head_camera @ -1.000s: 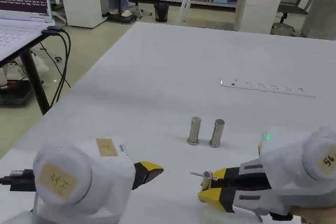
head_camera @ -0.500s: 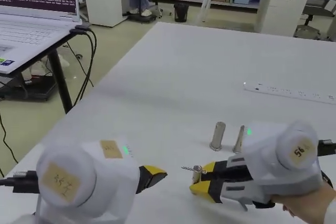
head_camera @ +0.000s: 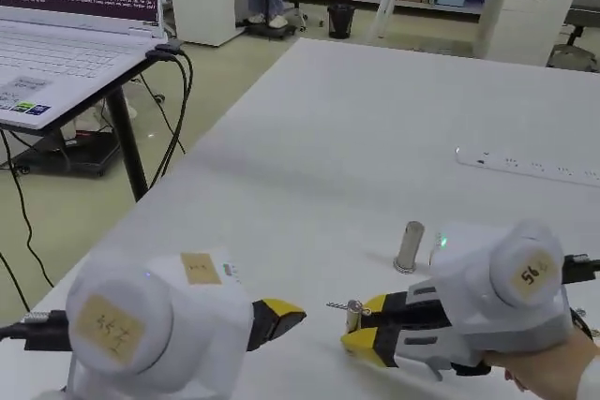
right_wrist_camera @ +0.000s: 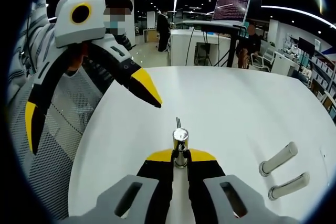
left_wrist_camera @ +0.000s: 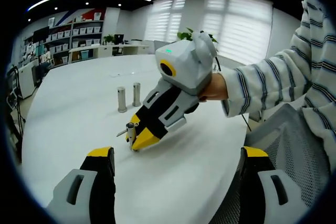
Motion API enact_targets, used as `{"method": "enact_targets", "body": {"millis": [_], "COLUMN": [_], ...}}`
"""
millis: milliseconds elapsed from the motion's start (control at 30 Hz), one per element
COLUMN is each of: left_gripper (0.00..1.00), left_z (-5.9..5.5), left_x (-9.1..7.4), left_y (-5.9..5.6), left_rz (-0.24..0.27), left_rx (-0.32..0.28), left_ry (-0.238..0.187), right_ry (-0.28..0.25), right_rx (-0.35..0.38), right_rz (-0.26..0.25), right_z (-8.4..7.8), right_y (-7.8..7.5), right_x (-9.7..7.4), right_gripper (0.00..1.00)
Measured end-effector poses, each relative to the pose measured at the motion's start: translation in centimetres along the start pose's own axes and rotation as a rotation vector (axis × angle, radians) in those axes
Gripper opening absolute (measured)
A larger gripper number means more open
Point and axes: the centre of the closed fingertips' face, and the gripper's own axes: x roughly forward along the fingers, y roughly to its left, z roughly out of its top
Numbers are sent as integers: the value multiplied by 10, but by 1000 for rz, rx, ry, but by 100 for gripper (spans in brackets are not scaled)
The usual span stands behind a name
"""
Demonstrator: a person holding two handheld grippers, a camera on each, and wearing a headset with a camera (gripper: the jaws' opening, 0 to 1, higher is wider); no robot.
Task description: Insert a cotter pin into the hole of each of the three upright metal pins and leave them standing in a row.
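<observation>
My right hand-held gripper [head_camera: 358, 327] was clamped on a pin [head_camera: 353, 314] at the lower middle of the head view. The pin was roughly upright, at or just above the desk [head_camera: 319, 138]. Its cotter pin [head_camera: 336, 306] stuck out sideways toward the left hand-held gripper [left_wrist_camera: 177, 155], whose jaws stood wide apart, empty. The other two pins [left_wrist_camera: 122, 99] stood side by side just beyond, up and right of the held one, so I judged the right hand nearer for completing the row.

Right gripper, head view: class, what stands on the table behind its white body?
One upright metal pin stands clear beside the right gripper. The gripper's body covers the spot next to it; the left gripper view shows a second pin standing there.
</observation>
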Motion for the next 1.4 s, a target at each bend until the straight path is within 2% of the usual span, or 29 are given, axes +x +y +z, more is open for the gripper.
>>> {"method": "enact_targets", "body": {"millis": [100, 233, 400, 533, 633, 767, 1000, 1267, 1400], "left_gripper": [99, 96, 96, 96, 96, 96, 96, 96, 96], "left_z": [0, -2, -9, -11, -11, -10, -2, 6, 10], "left_x": [-1, -2, -2, -1, -1, -2, -4, -5, -4], "left_y": [0, 3, 2, 0, -2, -3, -2, -1, 0], "left_rz": [-1, 17, 11, 7, 7, 9, 16, 23, 25], "left_rx": [-15, 4, -16, -29, -32, -31, -31, -22, -20], "left_ry": [-8, -2, 21, 24, 27, 24, 13, 4, 1], "right_ry": [8, -6, -18, -31, -43, -56, -99, -140, -145], "right_rx": [-2, 7, 3, -2, 4, 6, 67, 160, 185], "right_rz": [-2, -2, -1, -10, -15, -15, -41, -84, -101], "right_z": [-3, -3, -3, -1, 2, 6, 13, 12, 9], "right_y": [0, 0, 0, -2, -2, 1, 8, 12, 16], "right_x": [1, 0, -1, -2, -4, -9, -33, -69, -84], "right_gripper": [4, 4, 4, 5, 15, 18, 28, 47, 53]}}
